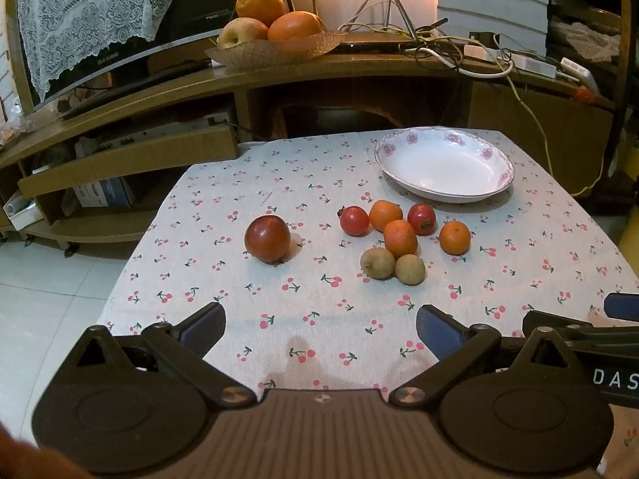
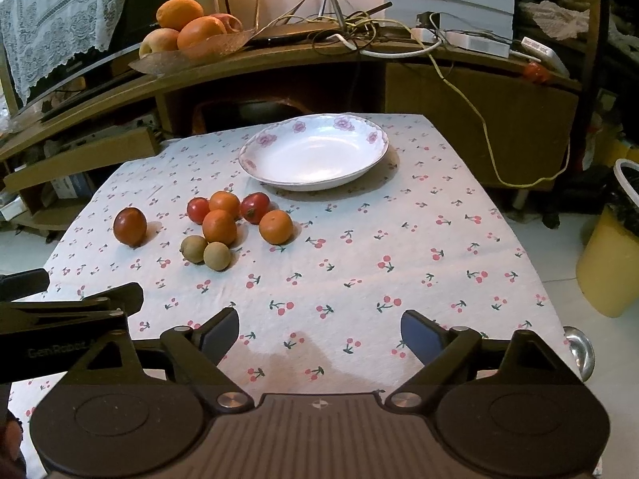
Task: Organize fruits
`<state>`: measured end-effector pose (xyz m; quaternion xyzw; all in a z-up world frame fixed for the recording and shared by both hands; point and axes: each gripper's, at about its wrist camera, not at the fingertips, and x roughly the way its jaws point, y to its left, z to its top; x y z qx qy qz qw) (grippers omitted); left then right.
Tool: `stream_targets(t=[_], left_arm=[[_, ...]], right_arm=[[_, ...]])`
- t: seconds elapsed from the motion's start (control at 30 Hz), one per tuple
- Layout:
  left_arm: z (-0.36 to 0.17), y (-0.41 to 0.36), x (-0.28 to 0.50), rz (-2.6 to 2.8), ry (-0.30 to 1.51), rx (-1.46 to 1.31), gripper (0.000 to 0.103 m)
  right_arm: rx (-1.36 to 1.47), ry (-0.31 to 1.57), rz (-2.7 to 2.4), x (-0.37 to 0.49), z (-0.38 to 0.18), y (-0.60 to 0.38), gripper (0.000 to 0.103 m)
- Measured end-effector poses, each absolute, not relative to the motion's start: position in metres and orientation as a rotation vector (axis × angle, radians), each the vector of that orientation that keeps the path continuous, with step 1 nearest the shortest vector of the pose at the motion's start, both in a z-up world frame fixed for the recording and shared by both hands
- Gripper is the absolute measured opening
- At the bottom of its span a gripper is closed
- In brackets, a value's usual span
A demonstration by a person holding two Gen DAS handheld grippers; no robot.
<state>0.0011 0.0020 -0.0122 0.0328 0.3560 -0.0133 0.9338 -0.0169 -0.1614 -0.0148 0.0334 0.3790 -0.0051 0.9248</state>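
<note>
A white floral plate (image 1: 443, 167) (image 2: 315, 155) sits empty at the far side of the cherry-print tablecloth (image 1: 319, 299) (image 2: 359, 263). In front of it lies a cluster of fruit: three small oranges (image 1: 400, 238) (image 2: 219, 226), two small red tomatoes (image 1: 354, 220) (image 2: 254, 207) and two brownish longans (image 1: 377, 263) (image 2: 217, 256). A larger dark red fruit (image 1: 267, 238) (image 2: 130, 226) lies apart to the left. My left gripper (image 1: 319, 329) is open and empty near the front edge. My right gripper (image 2: 319, 333) is open and empty, beside the left one.
A wooden TV stand (image 1: 279, 76) stands behind the table with a bowl of oranges and apples (image 1: 271, 24) (image 2: 187, 32), tangled cables (image 1: 439, 40) and a TV under a lace cloth (image 1: 88, 8). A yellow bin (image 2: 611, 255) stands on the floor at the right.
</note>
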Motion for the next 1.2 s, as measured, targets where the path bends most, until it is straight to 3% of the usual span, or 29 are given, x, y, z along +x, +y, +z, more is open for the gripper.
stream_targets(t=[1.2], left_arm=[[-0.0154, 0.0061, 0.0027, -0.063, 0.757, 0.028, 0.102]], right_arm=[[0.071, 0.787, 0.034, -0.0194, -0.0131, -0.1542, 0.075]])
